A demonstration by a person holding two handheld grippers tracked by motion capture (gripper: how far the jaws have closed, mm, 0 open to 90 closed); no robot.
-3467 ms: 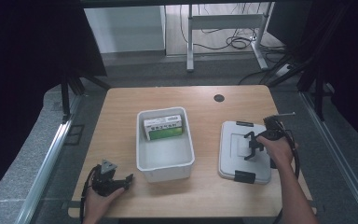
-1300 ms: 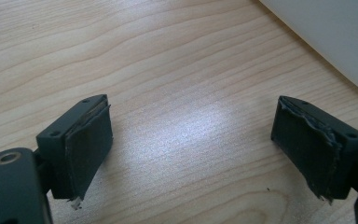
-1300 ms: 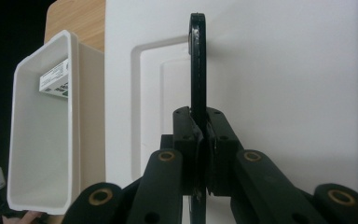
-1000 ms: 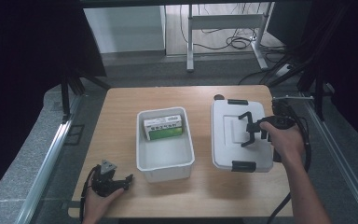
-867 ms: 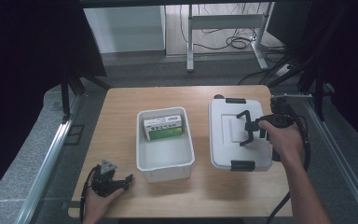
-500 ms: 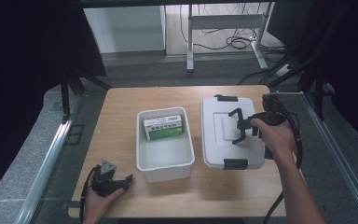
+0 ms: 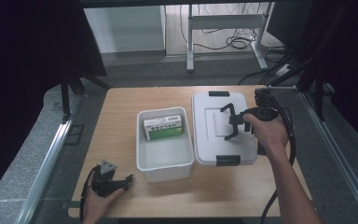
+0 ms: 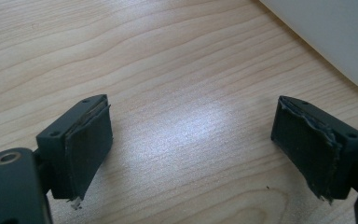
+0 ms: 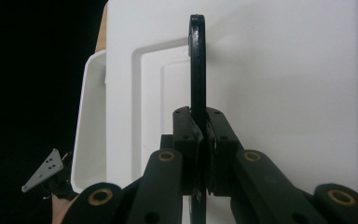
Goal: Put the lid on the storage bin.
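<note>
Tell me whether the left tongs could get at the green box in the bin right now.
Probably yes. The left tongs rest open on the table, the bin is uncovered, and the green box lies exposed. The lid hangs beside it from the right tongs.

Both grippers are the same all-black build. The left gripper [image 8: 191, 154] has two chunky block-shaped jaws faced with dark rubbery pads [image 8: 89, 151]; the pad edges are frayed and a bit is peeling off at the corners. Small screw holes sit on top of each jaw block, and there's a brass-coloured ring pivot on the arm link. A grey three-cornered plate [image 7: 106, 166] with little holes rides on top, and a black cable loops off it.

The right gripper [image 9: 200, 140] has the same black linkage arms with brass-ringed pivots and small screws. A thick black cable [image 7: 290, 140] trails from it. Forearms are bare, no sleeves visible.
</note>
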